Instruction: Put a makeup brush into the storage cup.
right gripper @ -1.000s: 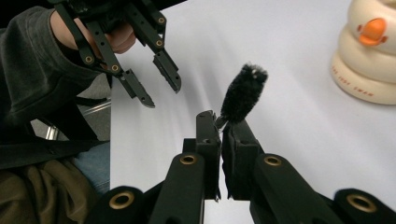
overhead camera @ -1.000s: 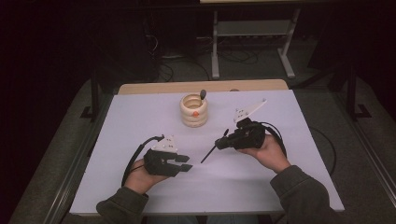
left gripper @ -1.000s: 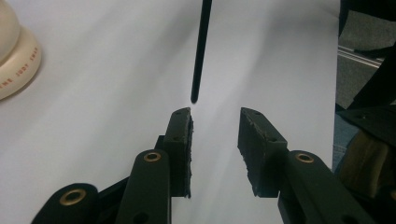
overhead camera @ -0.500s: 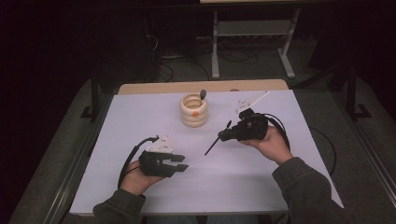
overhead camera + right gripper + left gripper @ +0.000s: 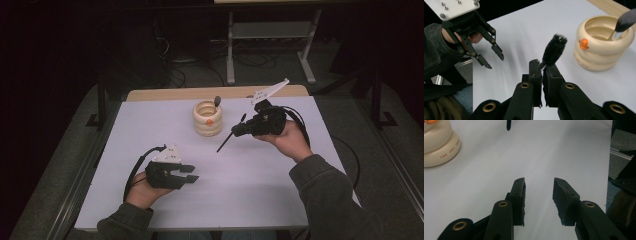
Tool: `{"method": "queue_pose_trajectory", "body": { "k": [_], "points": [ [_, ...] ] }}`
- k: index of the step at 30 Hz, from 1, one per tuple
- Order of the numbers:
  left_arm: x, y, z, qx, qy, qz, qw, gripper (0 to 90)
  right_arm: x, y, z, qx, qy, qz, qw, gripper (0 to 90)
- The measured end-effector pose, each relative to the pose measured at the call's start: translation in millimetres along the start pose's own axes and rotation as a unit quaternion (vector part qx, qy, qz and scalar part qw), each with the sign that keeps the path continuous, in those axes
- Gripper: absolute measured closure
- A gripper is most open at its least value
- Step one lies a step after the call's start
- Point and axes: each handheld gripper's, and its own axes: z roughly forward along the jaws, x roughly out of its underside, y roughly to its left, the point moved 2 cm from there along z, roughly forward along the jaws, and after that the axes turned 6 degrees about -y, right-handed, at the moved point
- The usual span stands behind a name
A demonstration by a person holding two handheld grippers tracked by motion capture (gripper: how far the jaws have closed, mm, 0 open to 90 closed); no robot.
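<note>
The right gripper (image 5: pixel 240 127) is clenched on a black makeup brush (image 5: pixel 554 52), its bristle head poking up just past the pads while the handle slants down toward the white table (image 5: pixel 250 190). Compared with a second ago, that hand has lifted the brush off the surface and carried it up toward one o'clock, so it now hangs just to the three o'clock side of the cream ringed holder (image 5: pixel 207 120), which sits near the far edge at twelve o'clock with another brush (image 5: pixel 217 101) already standing in it. To my eye the pick-up is done and what remains is swinging this brush over the holder's mouth and dropping it in handle first. The left gripper (image 5: pixel 187 172) has barely shifted; it rests low at seven o'clock, well apart from the holder, jaws parted with nothing between them, having eased a touch wider than before.
</note>
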Motion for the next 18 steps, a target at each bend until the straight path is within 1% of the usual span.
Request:
{"method": "queue_pose_trajectory", "body": {
  "k": [1, 2, 4, 6, 7, 8, 9, 10, 12, 13, 14, 15, 17, 18],
  "points": [
    [0.2, 0.9, -0.6, -0.001, -0.001, 0.001, 1.0, 61.6, -1.7, -0.9, 0.4, 0.003, 0.002, -0.006, 1.0, 84.8],
    [0.3, 0.5, -0.8, -0.001, -0.004, -0.005, 1.0, 61.6, -3.9, -1.6, 0.7, 0.003, 0.005, -0.012, 0.9999, 84.8],
    [0.4, 1.3, -1.6, -0.002, -0.005, -0.003, 1.0, 61.6, -8.5, -1.2, 1.0, 0.005, 0.004, -0.011, 0.9999, 84.8],
    [0.7, 1.3, -2.0, -0.003, -0.007, -0.006, 1.0, 61.6, -12.1, -2.0, 0.8, 0.008, 0.011, -0.013, 0.9998, 84.8],
    [0.9, 2.2, -2.7, -0.003, -0.004, -0.003, 1.0, 61.6, -14.0, -2.3, 0.7, 0.007, 0.011, -0.012, 0.9998, 84.8],
    [1.1, 2.0, -2.4, -0.003, -0.008, -0.008, 0.9999, 61.6, -16.1, -3.3, 0.6, 0.009, 0.011, -0.016, 0.9998, 84.8],
    [1.5, 2.4, -2.8, -0.004, -0.006, -0.008, 0.9999, 61.6, -18.0, -4.0, 0.5, 0.011, 0.012, -0.018, 0.9997, 84.8],
    [1.7, 2.7, -3.5, -0.005, -0.003, -0.008, 0.9999, 61.6, -20.3, -4.1, 0.0, 0.012, 0.011, -0.016, 0.9997, 84.8],
    [2.0, 2.9, -4.3, -0.005, -0.005, -0.011, 0.9999, 61.5, -25.1, -5.6, -0.8, 0.013, 0.01, -0.016, 0.9997, 84.8],
    [2.0, 2.9, -4.8, -0.005, -0.006, -0.012, 0.9999, 61.5, -27.8, -5.5, -1.2, 0.013, 0.01, -0.012, 0.9998, 84.8],
    [2.0, 3.3, -5.2, -0.005, -0.008, -0.011, 0.9999, 61.5, -30.3, -7.1, -1.4, 0.016, 0.01, -0.019, 0.9996, 84.8],
    [2.0, 3.2, -5.6, -0.006, -0.009, -0.012, 0.9999, 61.5, -33.4, -6.9, -1.8, 0.017, 0.01, -0.015, 0.9997, 84.8],
    [2.1, 4.0, -6.4, -0.007, -0.009, -0.011, 0.9999, 61.4, -39.2, -7.4, -2.1, 0.019, 0.012, -0.018, 0.9996, 84.8],
    [2.3, 4.8, -6.9, -0.007, -0.007, -0.007, 0.9999, 61.3, -42.1, -8.3, -1.7, 0.022, 0.01, -0.023, 0.9995, 84.8]
  ]
}}
